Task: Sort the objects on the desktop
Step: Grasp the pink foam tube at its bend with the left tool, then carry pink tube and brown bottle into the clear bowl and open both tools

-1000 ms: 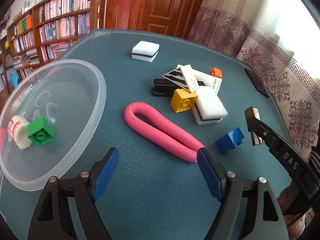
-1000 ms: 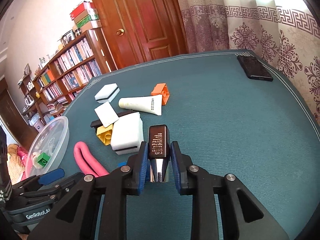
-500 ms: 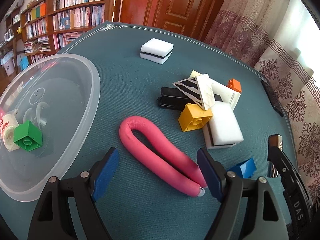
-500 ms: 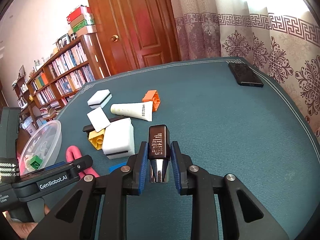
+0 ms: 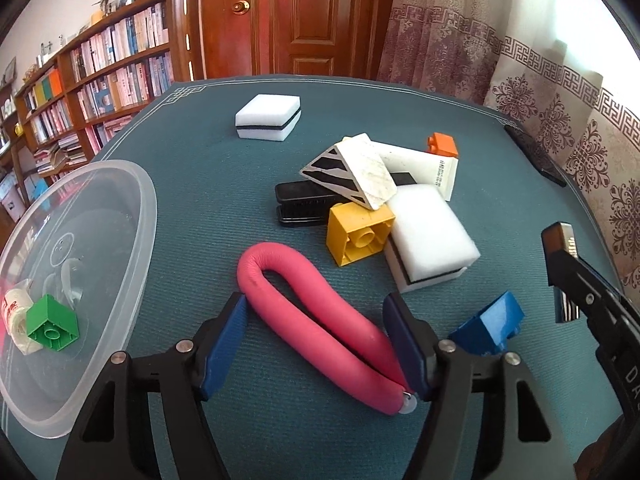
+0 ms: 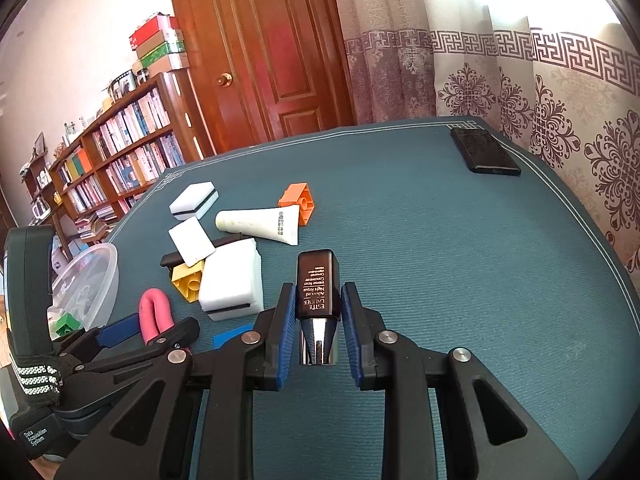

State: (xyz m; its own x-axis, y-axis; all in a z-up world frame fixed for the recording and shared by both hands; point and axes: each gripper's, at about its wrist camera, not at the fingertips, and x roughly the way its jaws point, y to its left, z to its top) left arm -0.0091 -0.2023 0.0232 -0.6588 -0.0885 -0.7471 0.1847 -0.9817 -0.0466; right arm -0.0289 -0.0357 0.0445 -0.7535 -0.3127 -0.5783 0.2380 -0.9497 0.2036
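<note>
Pink foam roller [image 5: 320, 320], bent into a hairpin, lies on the teal table mat [image 5: 224, 184] with its two ends toward the camera; the left gripper [image 5: 320, 344] stands wide open around it, one blue pad at the bend's outer left side and the other against the right limb near the ends, neither seen to squeeze it. Just beyond the roller a yellow block [image 5: 358, 232] sits against a white sponge [image 5: 430, 236]; a black-and-white striped card [image 5: 352, 174] leans over the block and a black stapler [image 5: 308, 202]; behind them lie a white tube [image 5: 424, 168] and an orange block [image 5: 442, 146]; a second white sponge [image 5: 268, 116] sits apart, farther back. A blue block [image 5: 492, 328] rests just right of the open gripper. To the left, a clear plastic bowl [image 5: 132, 264] holds a green block [image 5: 52, 324] and a small roll of tape [image 5: 16, 312]. The right gripper [image 6: 318, 320] is closed on a dark brown cosmetic bottle [image 6: 318, 284], clamped between its blue pads above the mat, silver end toward the camera; a black phone [image 6: 484, 152] lies at the mat's far right corner.
</note>
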